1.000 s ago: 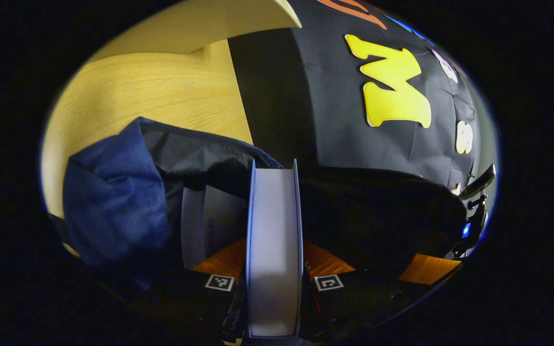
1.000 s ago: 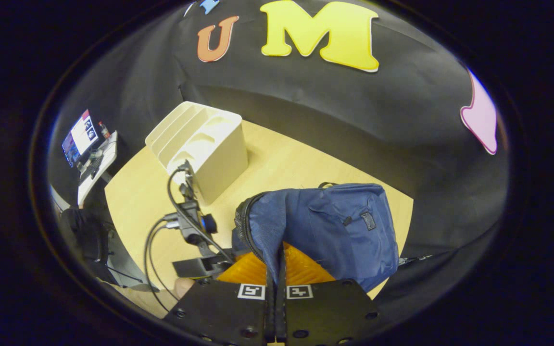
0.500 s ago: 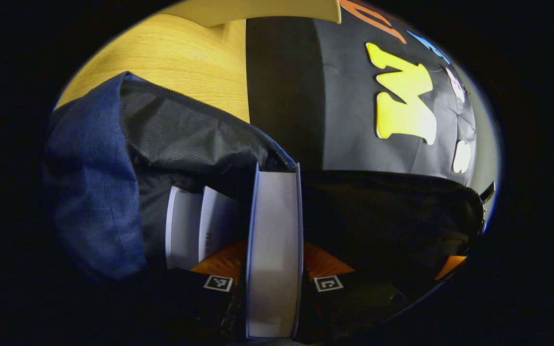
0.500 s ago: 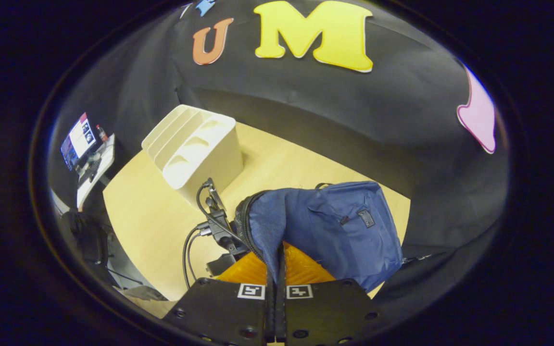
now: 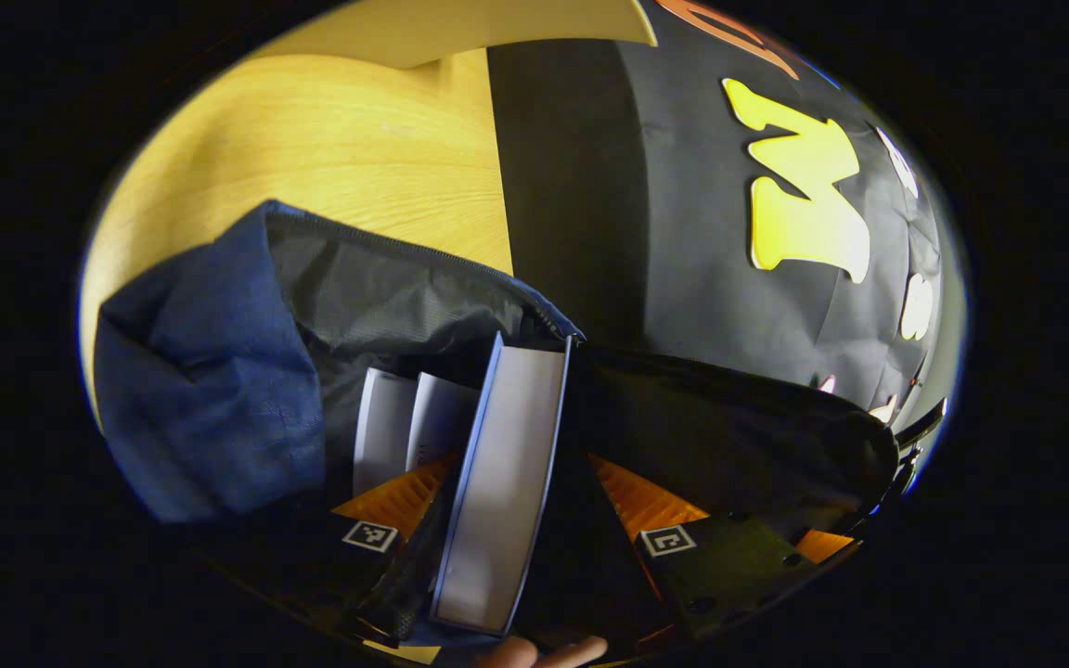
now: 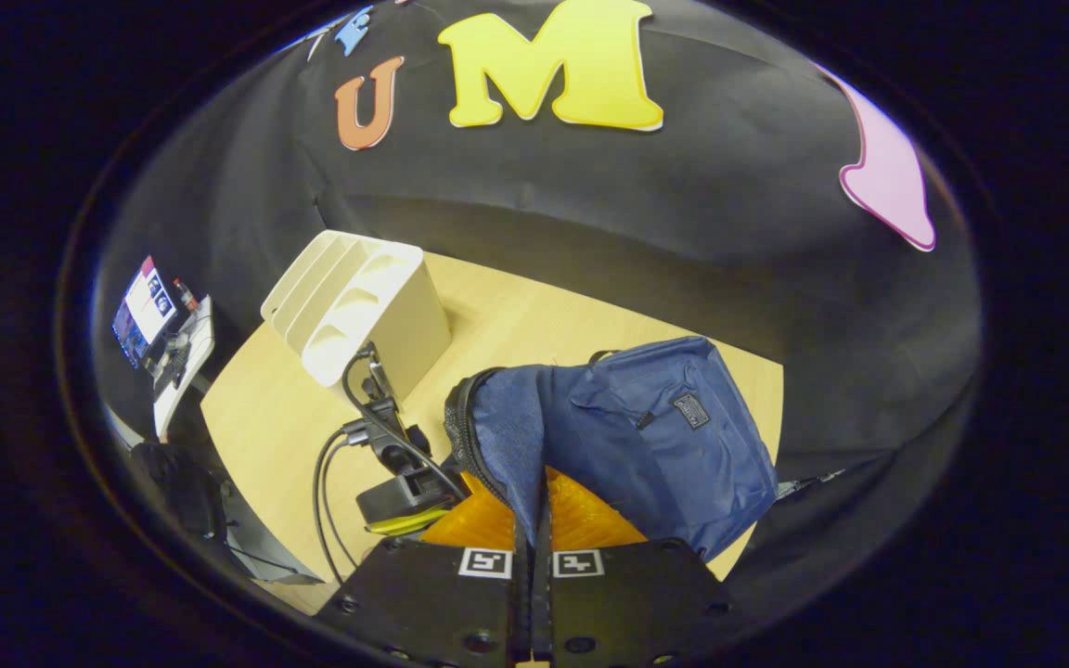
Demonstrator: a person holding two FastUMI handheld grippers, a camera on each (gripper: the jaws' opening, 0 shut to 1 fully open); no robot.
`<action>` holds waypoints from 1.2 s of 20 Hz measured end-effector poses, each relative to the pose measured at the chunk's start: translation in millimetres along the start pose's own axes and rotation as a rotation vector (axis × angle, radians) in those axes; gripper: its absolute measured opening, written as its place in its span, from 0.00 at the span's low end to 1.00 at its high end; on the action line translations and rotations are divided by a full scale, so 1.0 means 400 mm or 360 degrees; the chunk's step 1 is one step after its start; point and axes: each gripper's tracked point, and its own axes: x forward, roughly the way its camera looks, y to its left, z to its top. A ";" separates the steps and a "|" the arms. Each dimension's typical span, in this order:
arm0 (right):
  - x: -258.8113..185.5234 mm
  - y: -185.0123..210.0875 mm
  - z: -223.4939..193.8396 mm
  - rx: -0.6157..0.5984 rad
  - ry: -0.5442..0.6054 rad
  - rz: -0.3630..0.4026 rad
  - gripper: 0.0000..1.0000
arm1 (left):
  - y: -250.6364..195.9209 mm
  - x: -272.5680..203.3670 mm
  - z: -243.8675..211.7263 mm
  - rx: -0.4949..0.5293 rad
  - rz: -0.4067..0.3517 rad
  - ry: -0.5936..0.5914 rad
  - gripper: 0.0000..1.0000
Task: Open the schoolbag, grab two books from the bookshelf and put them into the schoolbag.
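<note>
My left gripper (image 5: 507, 520) has let go, its fingers spread wide around the leaning book (image 5: 502, 482) inside the open blue schoolbag (image 6: 646, 445) on the wooden table (image 6: 275, 417), while my right gripper (image 6: 532, 547) pinches the bag's edge tight, and its small label is too tiny to read.

The schoolbag (image 6: 655, 445) sits on the surface (image 6: 516, 320), right of the bookshelf (image 6: 358, 306). Two books (image 5: 502, 482) stand inside the bag.
</note>
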 end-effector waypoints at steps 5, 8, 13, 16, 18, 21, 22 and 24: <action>0.003 -0.004 -0.021 0.0072 0.0009 0.0013 0.01 | -0.004 -0.082 0.034 0.0146 0.0127 0.0026 0.83; 0.010 -0.018 -0.040 0.0137 0.0012 0.0004 0.01 | -0.044 -0.144 0.048 0.0259 0.0145 0.0037 0.84; 0.016 -0.034 -0.059 0.0262 -0.0014 0.0023 0.01 | -0.087 -0.271 0.096 0.0547 0.0310 0.0031 0.83; 0.018 -0.025 -0.065 0.0368 -0.0016 0.0046 0.02 | -0.110 -0.352 0.122 0.0678 0.0416 0.0043 0.83; 0.021 -0.022 -0.073 0.0397 -0.0023 0.0056 0.02 | -0.144 -0.414 0.140 0.0765 0.0456 0.0029 0.83; 0.023 -0.030 -0.080 0.0414 -0.0069 0.0035 0.02 | -0.190 -0.525 0.151 0.0926 0.0514 0.0025 0.84; 0.028 -0.030 -0.080 0.0435 -0.0087 0.0030 0.02 | -0.209 -0.552 0.155 0.0993 0.0520 0.0027 0.83; 0.033 -0.030 -0.093 0.0490 -0.0108 -0.0004 0.02 | -0.236 -0.595 0.186 0.1123 0.0558 0.0018 0.83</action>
